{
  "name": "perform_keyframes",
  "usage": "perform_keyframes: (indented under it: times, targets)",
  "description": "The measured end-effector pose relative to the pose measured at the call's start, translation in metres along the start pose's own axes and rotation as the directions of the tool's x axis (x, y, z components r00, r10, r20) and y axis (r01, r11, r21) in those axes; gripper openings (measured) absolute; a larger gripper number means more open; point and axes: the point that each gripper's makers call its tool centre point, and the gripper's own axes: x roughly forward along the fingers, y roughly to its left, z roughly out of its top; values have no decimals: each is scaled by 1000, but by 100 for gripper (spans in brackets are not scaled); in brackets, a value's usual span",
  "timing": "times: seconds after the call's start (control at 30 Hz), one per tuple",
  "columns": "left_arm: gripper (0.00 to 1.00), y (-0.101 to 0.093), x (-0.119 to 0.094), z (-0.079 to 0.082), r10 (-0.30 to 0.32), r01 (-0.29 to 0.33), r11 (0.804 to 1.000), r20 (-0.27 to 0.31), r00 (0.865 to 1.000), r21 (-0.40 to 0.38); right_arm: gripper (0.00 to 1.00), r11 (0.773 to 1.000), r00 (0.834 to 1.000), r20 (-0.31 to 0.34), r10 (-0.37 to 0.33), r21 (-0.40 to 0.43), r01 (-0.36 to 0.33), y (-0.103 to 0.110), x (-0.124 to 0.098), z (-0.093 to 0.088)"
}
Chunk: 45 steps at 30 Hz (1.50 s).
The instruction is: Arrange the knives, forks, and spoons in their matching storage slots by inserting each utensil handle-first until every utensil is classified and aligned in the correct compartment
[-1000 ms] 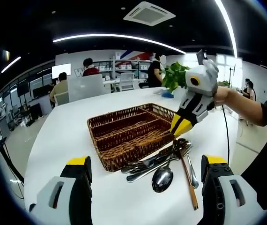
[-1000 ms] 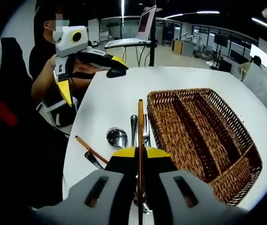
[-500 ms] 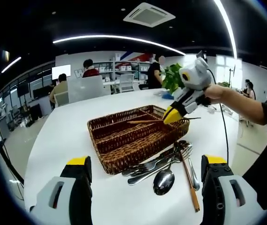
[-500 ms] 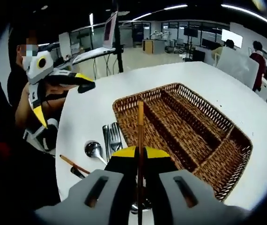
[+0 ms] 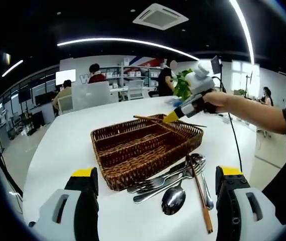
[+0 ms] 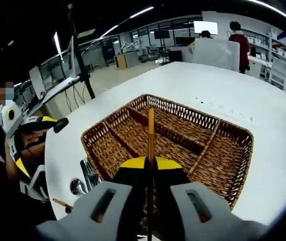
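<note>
The right gripper (image 6: 150,163) has its yellow-tipped jaws clenched on a wooden-handled utensil (image 6: 151,131), the handle running straight out from between the pads toward 12 o'clock in the right gripper view; its long axis lies over the wicker cutlery basket (image 6: 236,165), the free end reaching about as far as a lengthwise divider (image 6: 170,131); which kind of utensil it is I cannot tell, since the working end is hidden behind the jaws; so the coming move, as I judge it, is to lower the handle into one long slot, and it turns on which side of that divider the tip falls; the left gripper (image 5: 155,187) is slack and wide apart, grasping nothing, its two jaws rising at 7 and 5 o'clock of its own view, near the loose pile and well apart from the basket's far rim; the right is clearly the nearer to the slots; the left gripper view gives the side aspect that the other lacks: the right gripper (image 5: 172,117) at 1 o'clock held above the basket's far edge (image 5: 183,129), the handle (image 5: 150,120) hanging clear of the weave and not yet inside; it also shows the waiting pile at 5 o'clock on the white table (image 5: 67,145): a spoon (image 5: 173,199), forks (image 5: 155,179) and a second wooden-handled piece (image 5: 201,203).
</note>
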Motion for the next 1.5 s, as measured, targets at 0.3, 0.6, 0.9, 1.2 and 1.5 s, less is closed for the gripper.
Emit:
perform_keyframes:
  times: [0.3,0.6,0.9,1.2,1.5]
  targets:
    - [99,-7,0,-2,-25,25,999,-5,1000,23,3,977,992,41,-116,182,107,-40,11,3]
    - [99,-6,-2,-5,-24,24,1000,-5,1000,18,3,882,967,114,-230,445,157,-67,15,-7]
    - [99,-6,-4,-9,-22,22,1000,-6,1000,13,3,780,921,144,-362,588,215,-93,12,-28]
    - [99,-9,-3,-9,-30,30,999,-8,1000,20,3,766,918,89,-387,584,266,-94,22,-38]
    - [99,-10,-4,-10,-35,35,999,-11,999,25,3,760,913,32,-406,566,318,-91,30,-52]
